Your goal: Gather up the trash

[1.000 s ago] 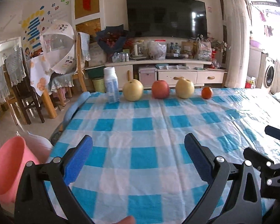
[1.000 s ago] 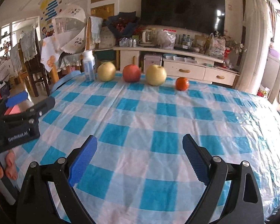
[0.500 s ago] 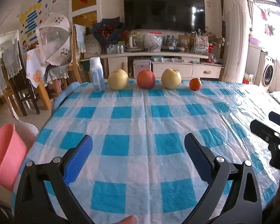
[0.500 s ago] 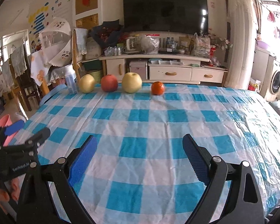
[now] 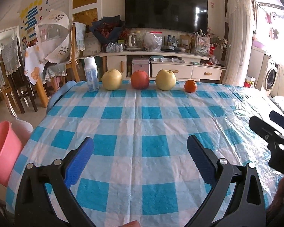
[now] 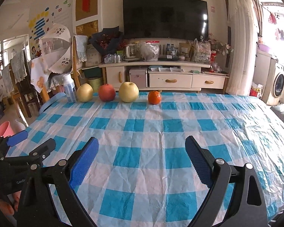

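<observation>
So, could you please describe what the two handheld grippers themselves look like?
Both match: the left gripper and right gripper have black plastic frames with cut-out arms, silver pivot screws, and two blue fingers with ridged, textured pads. The left gripper's body carries small white lettering in the right wrist view. No cables or sleeves show.

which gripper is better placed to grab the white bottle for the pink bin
Left, probably. The white bottle stands at the row's left end, the pink bin sits off the table's left edge, and the left gripper is open and empty.
</observation>
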`<action>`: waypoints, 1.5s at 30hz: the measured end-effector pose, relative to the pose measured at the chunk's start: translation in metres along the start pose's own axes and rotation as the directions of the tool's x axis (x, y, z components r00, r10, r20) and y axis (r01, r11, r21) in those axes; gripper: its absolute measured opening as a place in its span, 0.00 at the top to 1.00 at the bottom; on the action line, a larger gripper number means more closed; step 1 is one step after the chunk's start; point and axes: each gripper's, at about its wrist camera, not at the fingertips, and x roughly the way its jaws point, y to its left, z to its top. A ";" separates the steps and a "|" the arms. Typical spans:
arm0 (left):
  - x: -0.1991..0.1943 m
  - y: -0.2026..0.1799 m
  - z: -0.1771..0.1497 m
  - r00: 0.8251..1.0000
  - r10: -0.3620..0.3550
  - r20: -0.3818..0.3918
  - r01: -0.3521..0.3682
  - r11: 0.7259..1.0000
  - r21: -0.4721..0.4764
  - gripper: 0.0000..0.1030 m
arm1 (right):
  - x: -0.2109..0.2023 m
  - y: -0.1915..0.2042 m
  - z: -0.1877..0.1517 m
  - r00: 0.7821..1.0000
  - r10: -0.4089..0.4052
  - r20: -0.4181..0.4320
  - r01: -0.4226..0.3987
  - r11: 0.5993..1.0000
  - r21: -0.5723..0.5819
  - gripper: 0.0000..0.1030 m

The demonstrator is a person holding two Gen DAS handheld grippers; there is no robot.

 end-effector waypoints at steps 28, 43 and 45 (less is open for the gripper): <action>0.028 0.000 -0.003 0.999 0.043 -0.001 -0.043 0.999 0.021 0.04 | 0.033 0.008 0.000 0.996 0.062 -0.066 -0.062 0.998 -0.004 0.09; 0.039 -0.001 -0.003 0.999 0.028 -0.018 -0.027 0.999 0.021 0.04 | 0.039 0.011 -0.001 0.994 0.067 -0.084 -0.067 0.998 -0.002 0.09; 0.041 -0.001 -0.003 0.999 0.025 -0.021 -0.024 0.999 0.021 0.04 | 0.040 0.011 -0.001 0.994 0.068 -0.085 -0.069 0.998 -0.001 0.09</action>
